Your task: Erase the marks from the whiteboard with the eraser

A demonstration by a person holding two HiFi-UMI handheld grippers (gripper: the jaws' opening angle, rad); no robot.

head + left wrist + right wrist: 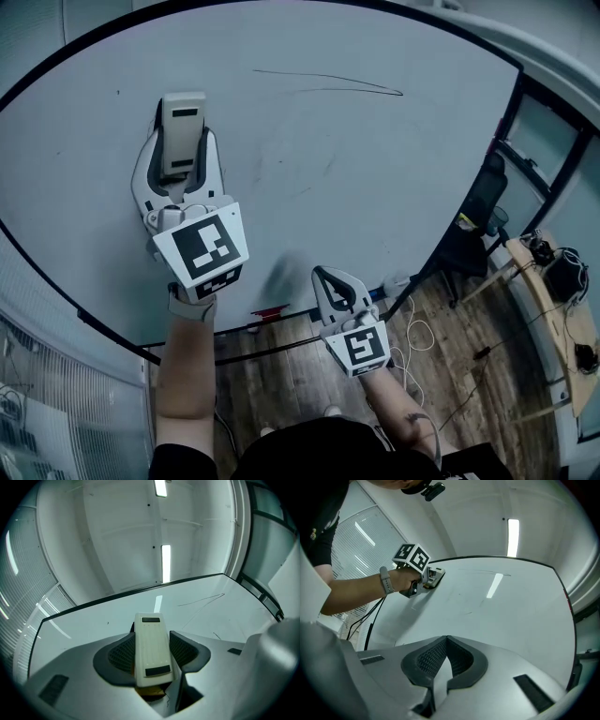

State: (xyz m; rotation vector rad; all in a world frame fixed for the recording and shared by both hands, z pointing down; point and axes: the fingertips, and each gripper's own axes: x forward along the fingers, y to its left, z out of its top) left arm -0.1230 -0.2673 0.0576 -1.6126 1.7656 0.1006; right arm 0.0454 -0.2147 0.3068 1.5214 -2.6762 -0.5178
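Note:
A cream rectangular eraser [182,129] [151,648] is clamped between the jaws of my left gripper [180,155] [151,657], and it rests against the left part of the whiteboard [394,178]. Thin black pen lines [328,82] [201,601] [483,572] run across the upper middle of the board, to the right of and above the eraser. Fainter smudged marks [281,167] lie lower down the board. My right gripper [328,277] [446,641] is shut with nothing in it, near the board's lower edge. The right gripper view shows the left gripper [432,575] against the board.
A small red thing [268,312] lies at the board's lower edge. To the right there is a wooden floor with cables [450,375], a black chair [478,211] and a wooden desk [553,309] with gear on it.

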